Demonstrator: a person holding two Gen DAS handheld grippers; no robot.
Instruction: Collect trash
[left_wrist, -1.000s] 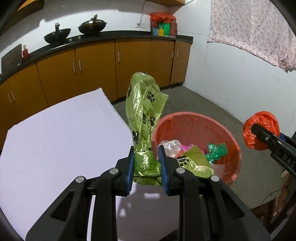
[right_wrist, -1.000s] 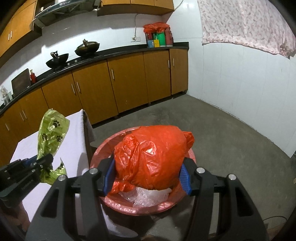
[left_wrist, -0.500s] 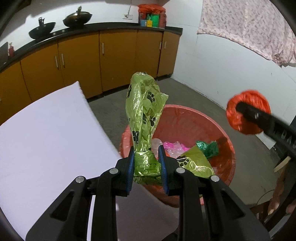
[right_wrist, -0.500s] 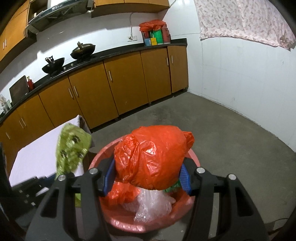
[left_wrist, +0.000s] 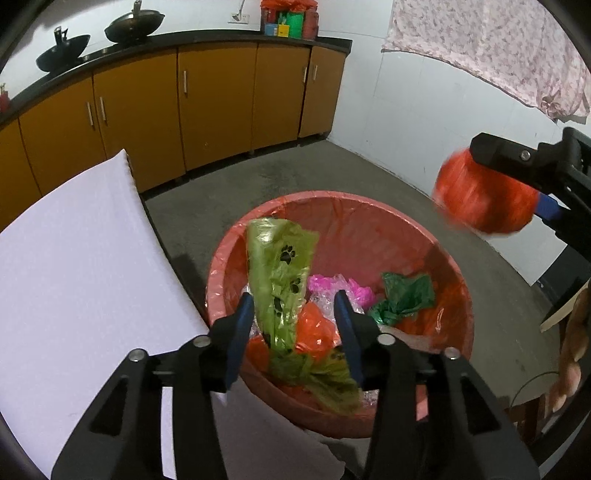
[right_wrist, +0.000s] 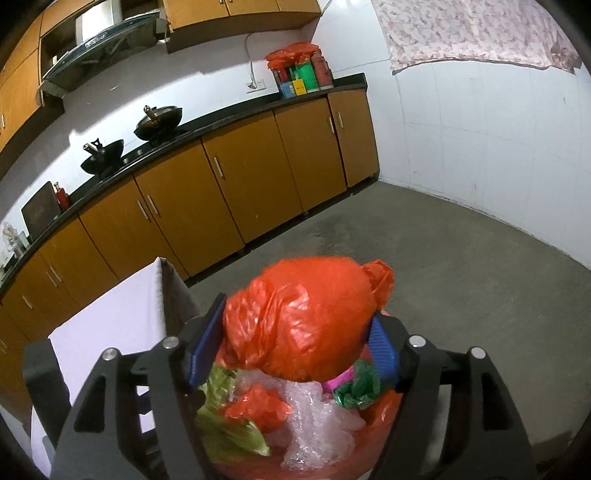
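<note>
Over the red bin (left_wrist: 454, 258) of plastic scraps, both grippers' fingers have just been opening, green bag (left_wrist: 280, 280) and orange bag (right_wrist: 299, 317) between them.

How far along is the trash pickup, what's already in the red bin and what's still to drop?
Done: the red bin already holds pink, dark green, orange and clear plastic. In hand: the left gripper has just opened, and the green paw-print bag hangs loose between its jaws over the bin. The right gripper has been opening around the orange bag, above the bin. Left: the orange bag landing.
</note>
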